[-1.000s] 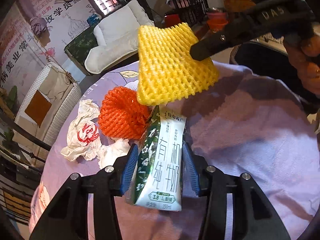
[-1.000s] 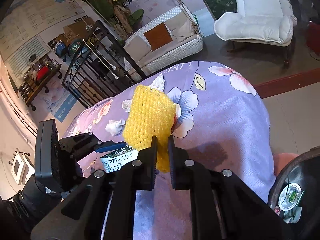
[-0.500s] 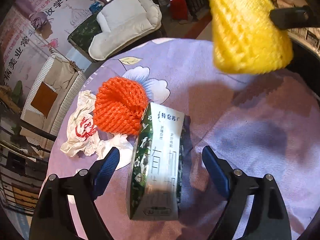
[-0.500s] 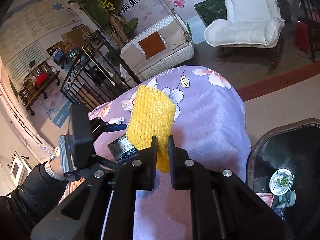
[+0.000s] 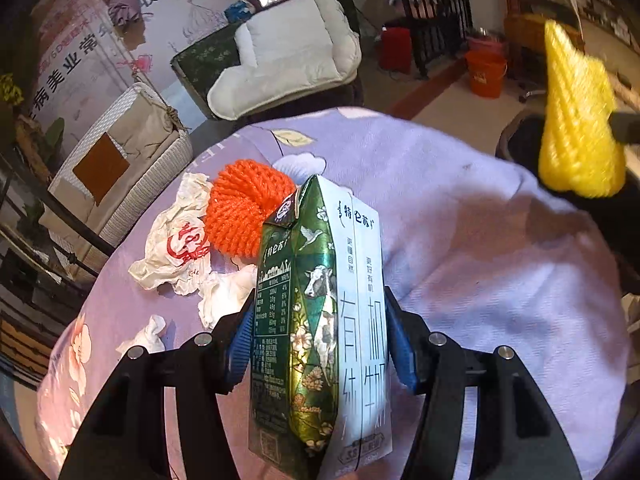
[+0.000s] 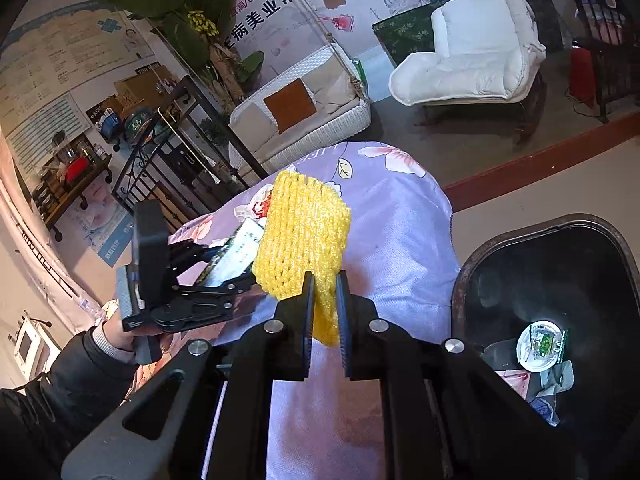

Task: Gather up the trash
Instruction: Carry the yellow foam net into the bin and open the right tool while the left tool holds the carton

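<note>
The left gripper [image 5: 320,344], spread wide half a second ago, is closing its fingers around the milk carton [image 5: 320,320] printed "有机", now lifted off the bench [image 5: 500,280]. The right gripper [image 6: 322,312] stays clamped on the yellow foam net [image 6: 300,236], now nearer the black bin [image 6: 560,280].

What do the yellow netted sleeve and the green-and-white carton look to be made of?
Yellow netted sleeve: soft foam mesh, matte, judging by its puffy open lattice squashed between the right gripper's jaws. Green-and-white carton: probably coated paperboard, glossy, with sharp folded edges and printed panels.
</note>
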A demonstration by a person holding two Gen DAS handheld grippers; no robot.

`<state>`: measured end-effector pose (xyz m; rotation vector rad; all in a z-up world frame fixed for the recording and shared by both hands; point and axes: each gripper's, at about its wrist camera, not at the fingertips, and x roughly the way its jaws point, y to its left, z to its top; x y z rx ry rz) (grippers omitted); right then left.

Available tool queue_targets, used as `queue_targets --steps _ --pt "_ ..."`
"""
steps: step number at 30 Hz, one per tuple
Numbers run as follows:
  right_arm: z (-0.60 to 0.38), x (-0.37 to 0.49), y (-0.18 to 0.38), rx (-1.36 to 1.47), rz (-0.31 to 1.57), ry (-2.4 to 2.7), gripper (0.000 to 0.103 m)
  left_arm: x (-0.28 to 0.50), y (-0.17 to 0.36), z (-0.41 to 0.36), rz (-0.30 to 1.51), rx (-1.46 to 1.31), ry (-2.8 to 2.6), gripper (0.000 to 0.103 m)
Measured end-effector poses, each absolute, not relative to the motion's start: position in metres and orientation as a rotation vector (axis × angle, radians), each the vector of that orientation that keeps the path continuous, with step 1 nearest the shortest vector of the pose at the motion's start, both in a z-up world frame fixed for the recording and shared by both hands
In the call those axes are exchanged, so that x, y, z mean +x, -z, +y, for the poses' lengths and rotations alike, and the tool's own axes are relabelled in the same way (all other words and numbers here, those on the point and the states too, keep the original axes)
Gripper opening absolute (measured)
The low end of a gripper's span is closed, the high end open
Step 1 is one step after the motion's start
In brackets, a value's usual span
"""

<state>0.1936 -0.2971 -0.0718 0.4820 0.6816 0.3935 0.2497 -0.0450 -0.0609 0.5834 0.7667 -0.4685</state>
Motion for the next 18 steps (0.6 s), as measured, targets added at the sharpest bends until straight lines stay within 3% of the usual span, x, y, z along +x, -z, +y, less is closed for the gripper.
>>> queue_targets --steps 9,18 --pt "-0.314 0.154 0.069 0.408 0.634 -0.250 0.012 0.176 0.022 -0.057 0.630 0.302 0.637 0.058" --pt "-0.363 0.125 0.085 0.342 0.682 -0.003 0.012 0.153 0.039 -0.119 0.650 0.191 0.797 0.058"
